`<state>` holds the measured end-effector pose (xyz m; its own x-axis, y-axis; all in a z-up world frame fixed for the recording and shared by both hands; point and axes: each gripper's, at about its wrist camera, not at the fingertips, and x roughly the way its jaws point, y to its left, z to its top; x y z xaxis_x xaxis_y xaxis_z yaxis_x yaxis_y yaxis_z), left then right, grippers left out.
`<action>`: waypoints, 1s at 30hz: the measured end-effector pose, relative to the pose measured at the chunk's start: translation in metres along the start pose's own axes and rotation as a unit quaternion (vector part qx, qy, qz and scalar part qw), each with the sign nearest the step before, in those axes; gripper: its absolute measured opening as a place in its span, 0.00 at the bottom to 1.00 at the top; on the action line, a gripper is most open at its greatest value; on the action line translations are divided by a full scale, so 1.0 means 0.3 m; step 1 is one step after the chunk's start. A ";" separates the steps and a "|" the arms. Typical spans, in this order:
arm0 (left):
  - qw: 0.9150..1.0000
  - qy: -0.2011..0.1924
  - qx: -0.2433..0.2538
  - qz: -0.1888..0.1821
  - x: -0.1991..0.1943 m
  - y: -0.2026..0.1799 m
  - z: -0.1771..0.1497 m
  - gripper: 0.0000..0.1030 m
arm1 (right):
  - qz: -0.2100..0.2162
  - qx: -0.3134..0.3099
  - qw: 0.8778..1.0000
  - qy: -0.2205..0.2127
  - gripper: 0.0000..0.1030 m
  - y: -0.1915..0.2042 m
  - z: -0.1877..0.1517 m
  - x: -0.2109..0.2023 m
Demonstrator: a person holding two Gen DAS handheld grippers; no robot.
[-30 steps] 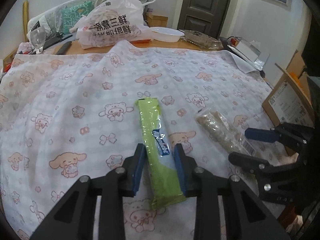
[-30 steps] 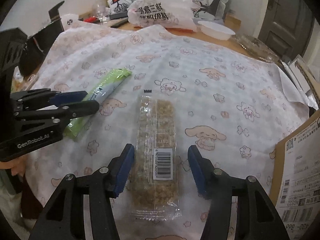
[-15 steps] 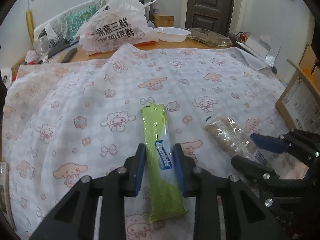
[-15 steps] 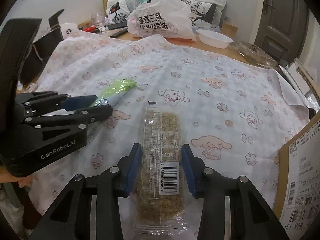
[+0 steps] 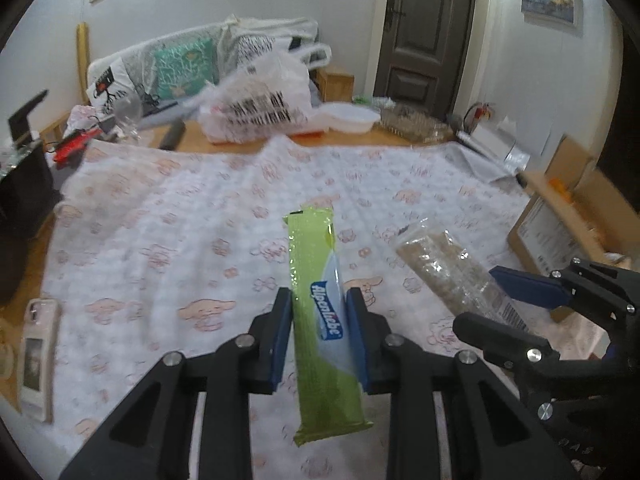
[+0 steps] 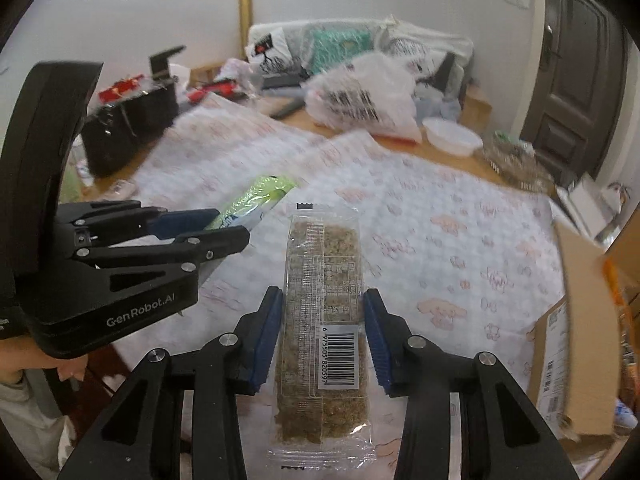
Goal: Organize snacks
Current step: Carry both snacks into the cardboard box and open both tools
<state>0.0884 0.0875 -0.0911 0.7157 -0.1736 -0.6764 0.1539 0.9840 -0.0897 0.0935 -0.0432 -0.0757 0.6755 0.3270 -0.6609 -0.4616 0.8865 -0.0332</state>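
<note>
Cartoon-print cloth (image 5: 168, 216) covers the table in the left wrist view, w/ a dark door (image 5: 424, 36) on the far wall behind it. Left gripper (image 5: 319, 330) is clamped on a green Alpenliebe candy pack (image 5: 320, 320), blue pads pressing both long sides, pack lifted clear above the cloth. Just right of that pack, the right gripper (image 5: 500, 304) grips a clear-wrapped grain bar (image 5: 448, 276), also off the cloth. White printed plastic bag (image 5: 260, 108) and a white plastic bowl (image 5: 348, 118) sit at the cloth's far edge. Phone in a pale case (image 5: 36, 356) lies at the cloth's near left edge; cardboard box (image 5: 560, 220) stands off its right edge

Right wrist view: same cloth (image 6: 440, 208) under everything. Right gripper (image 6: 323, 332) is closed on the grain bar (image 6: 324, 312), barcode label facing up, bar held lengthwise btwn the pads above the cloth. Left of the bar, the left gripper (image 6: 216, 228) pinches the green pack (image 6: 256, 196). Plastic bag (image 6: 360, 96) and bowl (image 6: 452, 136) lie beyond the cloth's far edge, cardboard box (image 6: 568, 320) at its right edge
</note>
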 end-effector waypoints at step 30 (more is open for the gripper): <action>0.984 -0.097 0.092 -0.119 -0.380 -0.604 0.268 0.24 | -0.055 0.068 0.985 -0.147 0.35 -0.370 -0.080 -0.589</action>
<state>0.0336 -0.0741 0.0610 0.7589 -0.4195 -0.4981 0.4406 0.8940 -0.0816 0.0116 -0.2071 0.0267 0.8636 0.2902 -0.4122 -0.3093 0.9507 0.0213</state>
